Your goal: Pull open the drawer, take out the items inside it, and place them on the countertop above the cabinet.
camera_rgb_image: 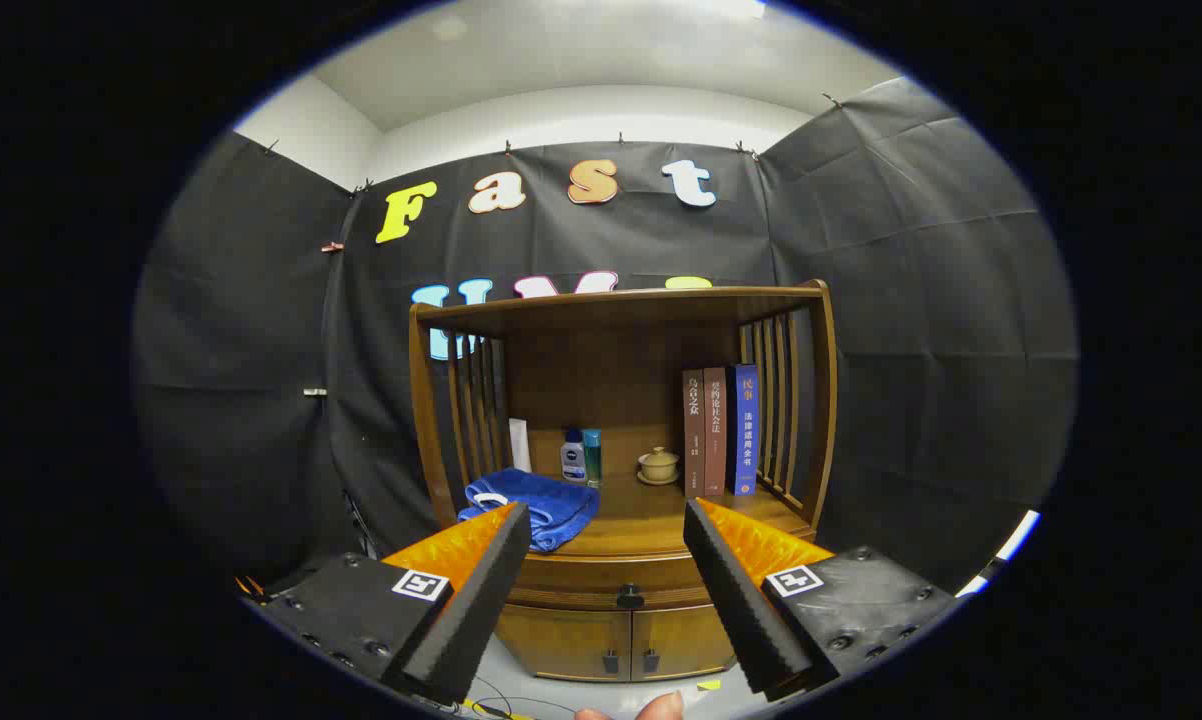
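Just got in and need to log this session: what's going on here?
A person is holding a claw aimed at a wooden cabinet, fingers spread open and gripping nothing. The drawer is shut; its dark knob sits between the fingers, some way ahead. On the countertop are a folded blue towel, two bottles, a lidded cup and three books. Nothing has been taken out yet.
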The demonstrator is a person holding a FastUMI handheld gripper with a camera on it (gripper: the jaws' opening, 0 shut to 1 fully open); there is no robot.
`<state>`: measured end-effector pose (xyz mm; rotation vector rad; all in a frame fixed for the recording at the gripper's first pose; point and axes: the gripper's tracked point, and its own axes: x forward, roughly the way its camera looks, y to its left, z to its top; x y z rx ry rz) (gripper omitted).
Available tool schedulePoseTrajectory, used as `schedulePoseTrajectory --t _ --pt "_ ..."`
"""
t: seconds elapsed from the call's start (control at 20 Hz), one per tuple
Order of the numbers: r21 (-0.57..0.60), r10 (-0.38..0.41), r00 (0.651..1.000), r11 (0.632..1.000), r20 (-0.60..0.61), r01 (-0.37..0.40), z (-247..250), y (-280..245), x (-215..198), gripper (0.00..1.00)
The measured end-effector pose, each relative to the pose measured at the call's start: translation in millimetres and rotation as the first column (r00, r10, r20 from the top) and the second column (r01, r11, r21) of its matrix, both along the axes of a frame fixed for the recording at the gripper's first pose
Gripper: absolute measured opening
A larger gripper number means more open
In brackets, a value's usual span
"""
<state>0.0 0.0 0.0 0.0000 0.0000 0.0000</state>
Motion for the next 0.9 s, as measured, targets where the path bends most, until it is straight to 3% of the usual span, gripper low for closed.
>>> schedulePoseTrajectory --t 0.9 --pt "0.002 0.010 1.000 1.000 -0.004 -0.010 2.4 3.0 -2.1 0.99"
